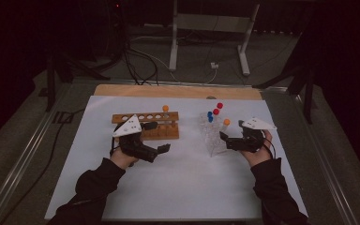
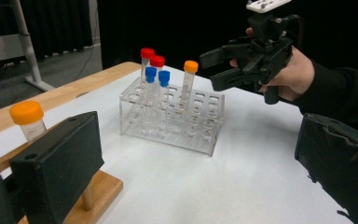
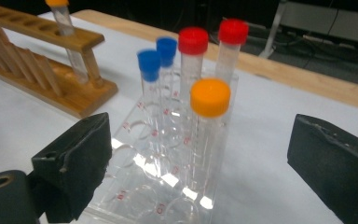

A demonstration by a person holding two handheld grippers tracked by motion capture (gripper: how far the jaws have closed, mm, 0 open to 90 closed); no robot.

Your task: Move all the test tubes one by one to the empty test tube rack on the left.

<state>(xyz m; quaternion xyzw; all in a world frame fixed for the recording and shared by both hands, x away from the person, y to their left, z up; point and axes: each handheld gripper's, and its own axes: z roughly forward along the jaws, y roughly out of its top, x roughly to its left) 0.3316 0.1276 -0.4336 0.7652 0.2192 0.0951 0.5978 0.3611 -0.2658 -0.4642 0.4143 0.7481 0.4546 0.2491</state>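
Item: orange-capped tube (image 3: 209, 130), standing upright in the clear plastic rack (image 1: 211, 136) on the right half of the bench (image 1: 187, 187). Long axis vertical, cap uppermost. Position in rack: the corner nearest the right hand-held gripper (image 1: 232, 142); behind it stand 2 red-capped tubes (image 3: 193, 60) and 2 blue-capped tubes (image 3: 149, 70). Bearing from the right hand-held gripper: directly ahead and just beyond the jaw tips, centred in the gap as the right gripper view shows it. Jaws stand wide apart, 1 to each side of the tube, holding nothing and not touching it. Left hand-held gripper (image 1: 154, 152): jaws likewise spread and empty, resting in front of the wooden rack (image 1: 147, 125) on the left half of the bench, well apart from the clear rack. The wooden rack carries 1 orange-capped tube (image 1: 165, 112) at its right end; its other holes are open. Nearer hand: the right, by a clear margin. Judgement: the coming move turns on a short straight advance of the right hand-held gripper, jaws closing across the tube's upright axis below the cap, then a vertical lift clear of the neighbouring tubes.
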